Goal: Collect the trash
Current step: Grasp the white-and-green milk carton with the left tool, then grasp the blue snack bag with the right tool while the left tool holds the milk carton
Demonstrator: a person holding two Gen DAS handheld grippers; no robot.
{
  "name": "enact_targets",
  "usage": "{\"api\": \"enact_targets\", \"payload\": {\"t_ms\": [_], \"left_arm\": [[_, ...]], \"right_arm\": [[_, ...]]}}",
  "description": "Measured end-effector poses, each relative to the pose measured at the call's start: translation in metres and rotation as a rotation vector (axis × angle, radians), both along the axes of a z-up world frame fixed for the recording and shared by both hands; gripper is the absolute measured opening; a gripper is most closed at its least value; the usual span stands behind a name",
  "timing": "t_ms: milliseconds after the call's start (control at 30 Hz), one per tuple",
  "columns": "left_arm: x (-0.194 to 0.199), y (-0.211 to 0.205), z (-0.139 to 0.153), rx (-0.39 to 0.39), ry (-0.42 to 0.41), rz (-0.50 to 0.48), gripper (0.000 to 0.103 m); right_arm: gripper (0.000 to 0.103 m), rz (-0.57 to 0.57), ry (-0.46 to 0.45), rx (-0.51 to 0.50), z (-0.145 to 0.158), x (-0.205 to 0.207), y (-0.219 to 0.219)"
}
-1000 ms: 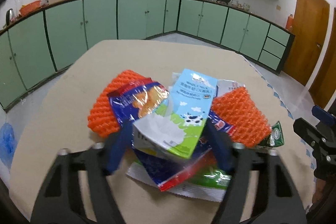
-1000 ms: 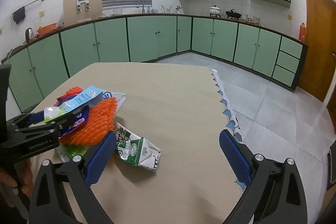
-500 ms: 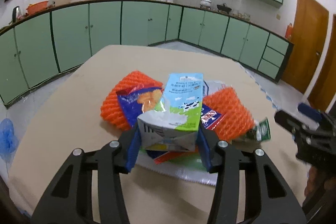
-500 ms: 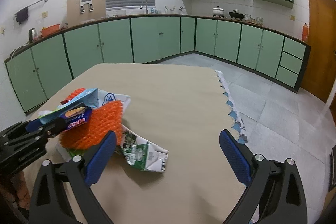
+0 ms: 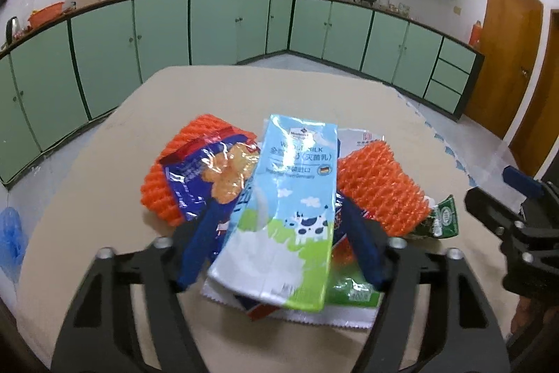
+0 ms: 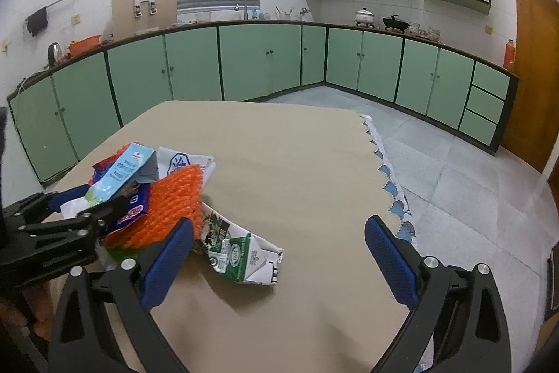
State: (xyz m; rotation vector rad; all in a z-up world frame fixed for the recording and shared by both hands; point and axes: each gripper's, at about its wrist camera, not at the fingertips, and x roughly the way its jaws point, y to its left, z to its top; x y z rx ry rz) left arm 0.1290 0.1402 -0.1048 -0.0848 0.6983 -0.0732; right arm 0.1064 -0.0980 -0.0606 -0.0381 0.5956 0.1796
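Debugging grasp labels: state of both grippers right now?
Left gripper: fingers spread on either side of the milk carton, open, not clamping it.
Right gripper: open, holding nothing, over the table.

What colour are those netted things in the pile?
Bright orange foam nets, clearest in the left wrist view.

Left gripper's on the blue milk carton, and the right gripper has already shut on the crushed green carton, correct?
Not quite. The right gripper is open and empty; the crushed green carton lies loose on the table between its fingers, per the right wrist view. The left gripper does straddle the blue milk carton.
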Motion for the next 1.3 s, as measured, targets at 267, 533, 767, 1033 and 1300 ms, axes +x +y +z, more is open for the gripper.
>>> {"api": "enact_targets", "payload": {"t_ms": [267, 533, 767, 1033, 1300], "left_arm": [[-0.014, 0.003, 0.006, -0.039, -0.042, 0.025, 0.045], [-0.039, 0.034, 0.027, -0.003, -0.104, 0.127, 0.045], [-0.048, 0.067, 0.021, 0.044, -0.077, 0.22, 0.045], [-0.049, 0.096, 0.014, 0.061, -0.063, 0.275, 0.045], [-0.046, 0.105, 0.008, 0.057, -0.053, 0.274, 0.045]], "right_arm": [[0.096, 0.009, -0.004, 0.002, 0.002, 0.0, 0.002], [0.096, 0.084, -0.029, 0.023, 0.01, 0.003, 0.027], [0.093, 0.175, -0.028, 0.037, 0.009, 0.009, 0.07], [0.079, 0.238, 0.018, 0.048, 0.0, 0.015, 0.106], [0.055, 0.25, 0.114, 0.041, -0.017, 0.025, 0.113]]}}
